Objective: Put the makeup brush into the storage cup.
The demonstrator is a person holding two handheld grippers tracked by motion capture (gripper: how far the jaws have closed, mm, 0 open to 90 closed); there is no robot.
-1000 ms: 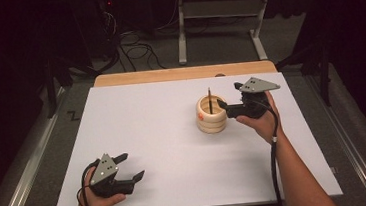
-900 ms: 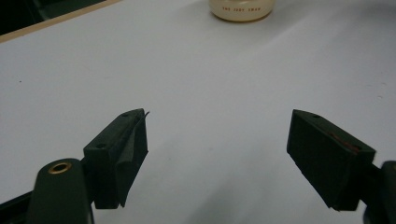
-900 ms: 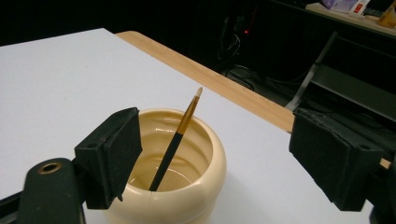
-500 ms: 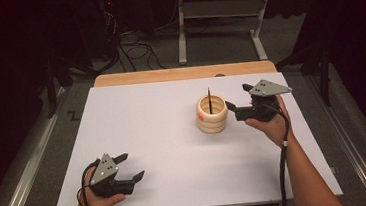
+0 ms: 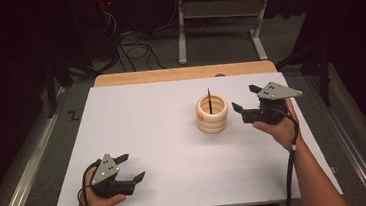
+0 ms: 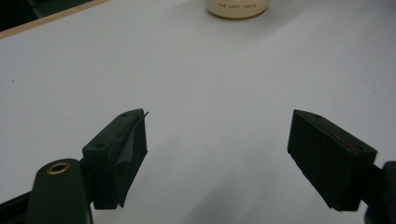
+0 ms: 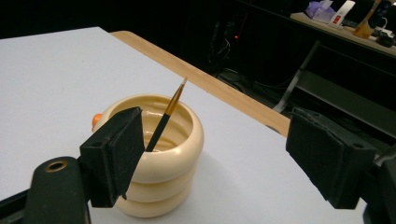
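Right hand-held gripper jaws wide and empty just beside cream ribbed holder right of centre on matte white table, thin dark brush leaning inside, glossy stacked-ring shape; left hand-held gripper likewise wide, empty, parked near front edge, well apart.

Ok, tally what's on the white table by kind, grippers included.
Cream ribbed holder: 1
Paintbrush standing in the holder: 1
Handheld grippers, both with jaws open: 2 (left gripper, right gripper)
Total: 4
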